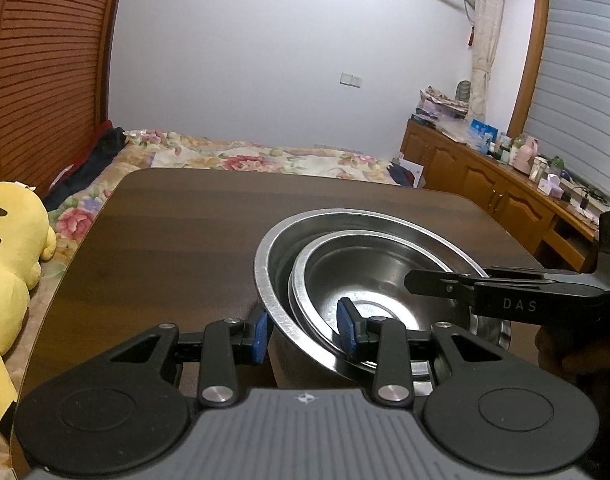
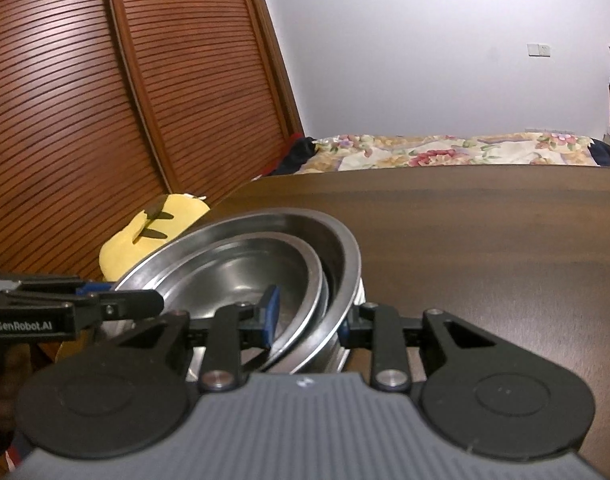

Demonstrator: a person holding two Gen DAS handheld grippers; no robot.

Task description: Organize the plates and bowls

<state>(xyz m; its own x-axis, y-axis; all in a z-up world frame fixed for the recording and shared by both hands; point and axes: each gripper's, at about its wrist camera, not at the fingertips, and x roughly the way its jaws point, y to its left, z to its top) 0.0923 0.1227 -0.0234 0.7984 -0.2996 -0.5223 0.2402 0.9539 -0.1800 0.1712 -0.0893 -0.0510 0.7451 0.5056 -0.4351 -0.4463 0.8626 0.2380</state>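
Two nested round stainless-steel bowls [image 1: 369,280] on the dark wooden table [image 1: 165,248] are straddled at opposite rims by the left gripper [image 1: 305,334] and right gripper [image 2: 307,318], fingers spread, both held level

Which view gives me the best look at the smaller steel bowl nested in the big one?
Left wrist view: the smaller bowl shows nearly its whole rim and its base, sitting tilted inside the big bowl. In the right wrist view the smaller bowl is blurrier, and both tongs cover its near rim.
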